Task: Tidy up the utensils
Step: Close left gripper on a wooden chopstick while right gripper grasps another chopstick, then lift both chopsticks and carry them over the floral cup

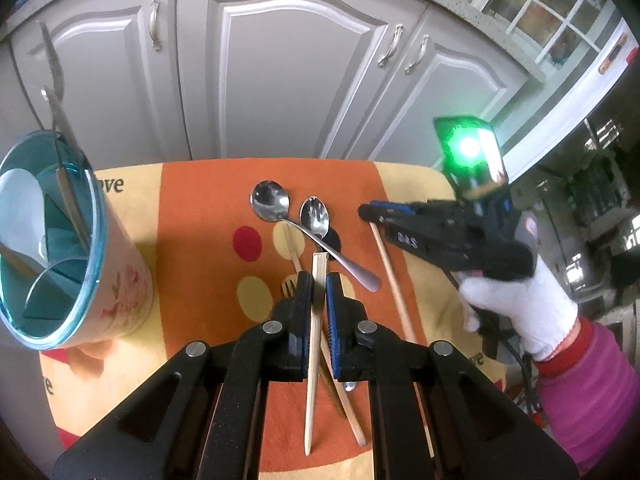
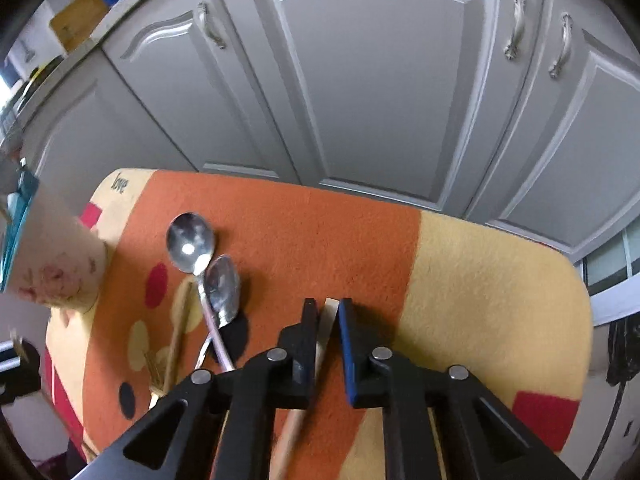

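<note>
My left gripper (image 1: 319, 280) is shut on a pale bamboo chopstick (image 1: 312, 380), gripping it near its upper end above the mat, with the stick pointing back under the jaws. My right gripper (image 1: 366, 213), held by a white-gloved hand (image 1: 516, 300), is at the far end of a second chopstick (image 1: 390, 272). In the right wrist view the right gripper (image 2: 328, 304) is shut on that chopstick (image 2: 326, 324). Two steel spoons (image 1: 270, 200) (image 1: 315, 216) lie side by side on the mat, also seen as spoons (image 2: 190, 246) (image 2: 222, 284). A blue-rimmed utensil holder (image 1: 124, 280) stands at the left.
An orange and yellow dotted mat (image 1: 200, 220) covers the small table. A wooden fork (image 1: 289, 286) and another chopstick (image 1: 348, 412) lie under my left gripper. Metal cutlery (image 1: 60, 120) stands in the holder (image 2: 56, 264). Grey cabinet doors (image 1: 280, 80) rise just behind the table.
</note>
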{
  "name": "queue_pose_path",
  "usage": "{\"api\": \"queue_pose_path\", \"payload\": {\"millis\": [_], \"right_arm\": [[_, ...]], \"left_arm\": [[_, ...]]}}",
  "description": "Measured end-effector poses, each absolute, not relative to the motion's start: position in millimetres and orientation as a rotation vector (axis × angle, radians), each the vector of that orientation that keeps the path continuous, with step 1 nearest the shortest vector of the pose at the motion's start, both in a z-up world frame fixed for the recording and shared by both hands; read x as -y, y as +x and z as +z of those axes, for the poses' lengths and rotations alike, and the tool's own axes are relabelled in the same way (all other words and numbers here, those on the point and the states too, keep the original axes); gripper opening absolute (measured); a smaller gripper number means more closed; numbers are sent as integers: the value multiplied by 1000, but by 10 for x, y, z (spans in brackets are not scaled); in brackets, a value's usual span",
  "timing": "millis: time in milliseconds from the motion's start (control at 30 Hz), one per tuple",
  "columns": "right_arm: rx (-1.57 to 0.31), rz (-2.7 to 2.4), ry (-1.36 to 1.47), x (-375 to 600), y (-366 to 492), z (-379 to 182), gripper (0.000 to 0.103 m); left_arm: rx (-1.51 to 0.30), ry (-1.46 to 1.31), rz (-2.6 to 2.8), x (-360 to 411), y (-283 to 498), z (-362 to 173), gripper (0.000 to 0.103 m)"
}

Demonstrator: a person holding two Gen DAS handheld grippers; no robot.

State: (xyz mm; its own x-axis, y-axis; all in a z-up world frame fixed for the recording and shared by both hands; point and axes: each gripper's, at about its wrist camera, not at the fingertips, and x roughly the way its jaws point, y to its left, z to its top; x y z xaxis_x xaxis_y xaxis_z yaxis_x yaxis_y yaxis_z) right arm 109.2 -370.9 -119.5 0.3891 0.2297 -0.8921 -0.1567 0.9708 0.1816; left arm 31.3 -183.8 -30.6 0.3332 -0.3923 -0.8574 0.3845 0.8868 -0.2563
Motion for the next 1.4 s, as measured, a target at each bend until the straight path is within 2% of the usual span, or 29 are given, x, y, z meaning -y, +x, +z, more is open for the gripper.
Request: {"api": "queue_pose_path", "payload": {"millis": [433,700,1200,1400], "right_arm": [[-947,393,207,3903,325,-341,7],[-848,468,163,3644,57,164,7],[-649,617,50,2840,28,1316,6],[-585,659,43,2387,176,1647,6]], "left_arm": [[-1059,-64,-530,1589,118,45,6],[-1002,-77,-528,1399,-40,349,5],[-811,-84,-441,611,-62,1475,6],[-738,-83,-327,258,125,1726,5]]}}
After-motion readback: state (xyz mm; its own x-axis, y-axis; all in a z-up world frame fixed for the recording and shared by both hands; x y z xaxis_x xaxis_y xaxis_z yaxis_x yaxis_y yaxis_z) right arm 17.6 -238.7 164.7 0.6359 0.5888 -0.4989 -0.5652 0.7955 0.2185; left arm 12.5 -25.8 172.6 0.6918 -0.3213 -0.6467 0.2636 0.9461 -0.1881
